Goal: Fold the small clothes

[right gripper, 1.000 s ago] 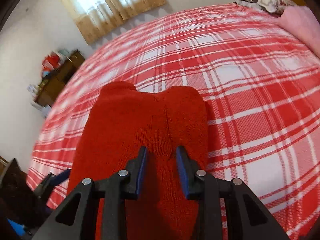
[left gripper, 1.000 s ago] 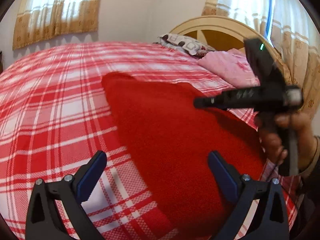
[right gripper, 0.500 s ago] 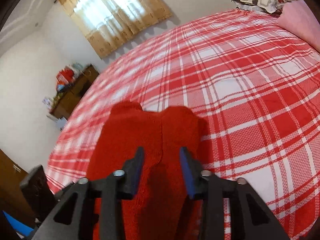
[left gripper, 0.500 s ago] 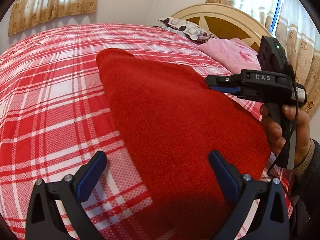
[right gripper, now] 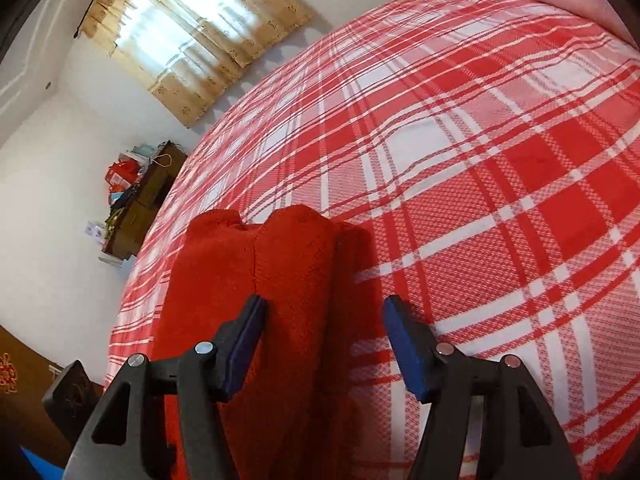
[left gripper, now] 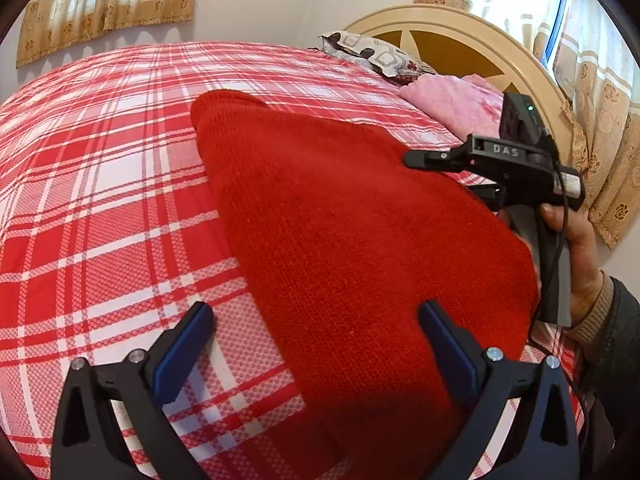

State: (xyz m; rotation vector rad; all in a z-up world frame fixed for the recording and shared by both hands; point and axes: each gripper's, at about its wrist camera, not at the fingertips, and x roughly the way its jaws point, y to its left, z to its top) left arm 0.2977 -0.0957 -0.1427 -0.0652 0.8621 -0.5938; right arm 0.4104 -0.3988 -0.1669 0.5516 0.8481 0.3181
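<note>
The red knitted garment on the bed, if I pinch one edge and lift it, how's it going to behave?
The red knitted garment lies limp, following the plaid bedspread, so it will probably droop, not stay flat. Its thick-looking knit suggests some weight, likely sagging from a single pinch. The textured surface should grip the pads rather than slip.
</note>
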